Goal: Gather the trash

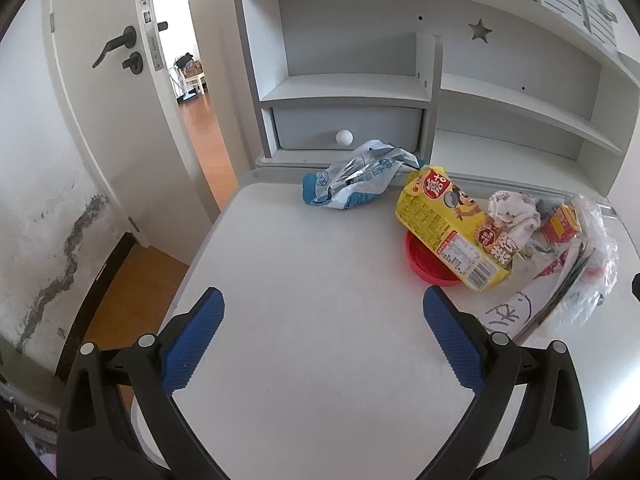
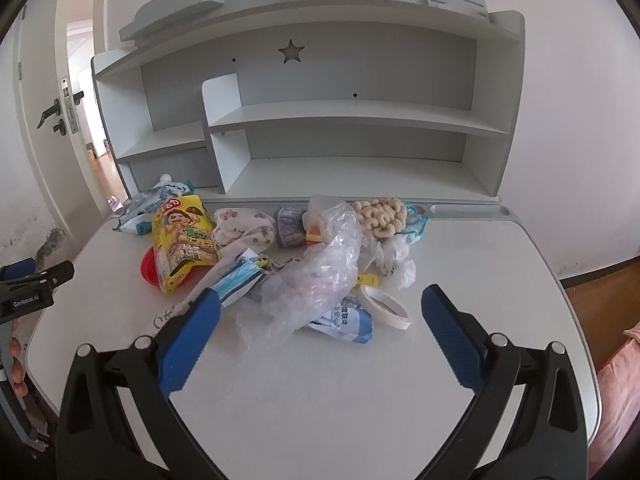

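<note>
Home bedroom or kid's study corner. White desk (image 2: 460, 280) with a hutch of shelves (image 2: 344, 116), star cutout (image 2: 291, 51) in the back panel, small drawer (image 1: 344, 128) with round knob. Open door (image 1: 116, 92) beside it, wood floor (image 1: 208, 136) beyond, cracked wall paint (image 1: 52, 256).

Left wrist view looks from the desk's (image 1: 320, 340) left; right from front; both share the yellow packet (image 1: 448, 228).

"GenRobot.AI" on left gripper (image 2: 28, 300) body (Chinese packaging print too small).
</note>
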Available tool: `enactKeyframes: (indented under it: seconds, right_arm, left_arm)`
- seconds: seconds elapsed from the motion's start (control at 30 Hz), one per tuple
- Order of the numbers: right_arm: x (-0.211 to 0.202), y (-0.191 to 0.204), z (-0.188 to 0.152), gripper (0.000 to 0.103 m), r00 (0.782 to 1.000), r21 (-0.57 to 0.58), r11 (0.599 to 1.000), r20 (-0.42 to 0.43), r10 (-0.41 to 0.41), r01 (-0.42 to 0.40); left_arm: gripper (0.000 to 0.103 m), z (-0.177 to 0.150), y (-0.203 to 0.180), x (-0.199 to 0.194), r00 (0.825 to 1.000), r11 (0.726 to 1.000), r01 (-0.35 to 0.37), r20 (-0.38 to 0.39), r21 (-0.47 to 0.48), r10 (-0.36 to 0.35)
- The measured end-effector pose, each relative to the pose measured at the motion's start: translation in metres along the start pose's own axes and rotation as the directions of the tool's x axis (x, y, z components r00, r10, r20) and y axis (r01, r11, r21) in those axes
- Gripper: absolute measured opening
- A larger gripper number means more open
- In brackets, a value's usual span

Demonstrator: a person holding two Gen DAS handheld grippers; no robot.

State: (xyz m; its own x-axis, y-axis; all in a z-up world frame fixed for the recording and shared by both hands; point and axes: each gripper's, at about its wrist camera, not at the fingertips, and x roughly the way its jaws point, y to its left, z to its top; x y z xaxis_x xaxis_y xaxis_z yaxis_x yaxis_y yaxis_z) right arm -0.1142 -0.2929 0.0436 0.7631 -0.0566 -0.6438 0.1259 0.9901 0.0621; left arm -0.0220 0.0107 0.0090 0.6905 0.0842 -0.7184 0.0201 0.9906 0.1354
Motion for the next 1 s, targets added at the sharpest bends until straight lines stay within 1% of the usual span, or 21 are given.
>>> enactKeyframes:
  seconds: [0.17,0.3,0.47,0.63,0.83,1.0]
  right_arm:
    - [-0.003,0.000,-0.002,0.097,1.000,-0.002,1.000,-0.010,-0.009,0.009]
    - [0.000,0.006,-0.008,0.097,0.999,-0.033,0.999,0.004,-0.036,0.036]
    - [0.012,0.007,-0.001,0.097,0.999,-0.042,0.999,0.025,-0.023,0.024]
    - [0.025,0.004,0.009,0.097,1.000,-0.037,0.999,0.004,-0.008,0.008]
    - [0.037,-0.002,0.014,0.097,0.999,-0.016,1.000,-0.029,-0.016,0.016]
    - [0.039,-0.006,0.011,0.097,0.999,0.002,1.000,-0.039,-0.021,0.021]
  left_arm:
    - [0.097,0.000,-0.001,-0.003,1.000,1.000,0.015,0.007,0.001,-0.015]
    - [0.097,0.001,-0.002,0.001,1.000,1.000,0.021,0.017,0.001,-0.021]
    - [0.097,0.006,-0.004,0.014,1.000,1.000,0.026,-0.017,0.001,-0.025]
    - [0.097,0.011,-0.004,0.031,0.998,1.000,0.024,-0.053,-0.004,-0.025]
    - [0.097,0.016,-0.005,0.043,0.997,0.999,0.031,-0.064,-0.013,-0.032]
    - [0.097,0.015,-0.006,0.044,0.998,0.999,0.035,-0.045,-0.015,-0.036]
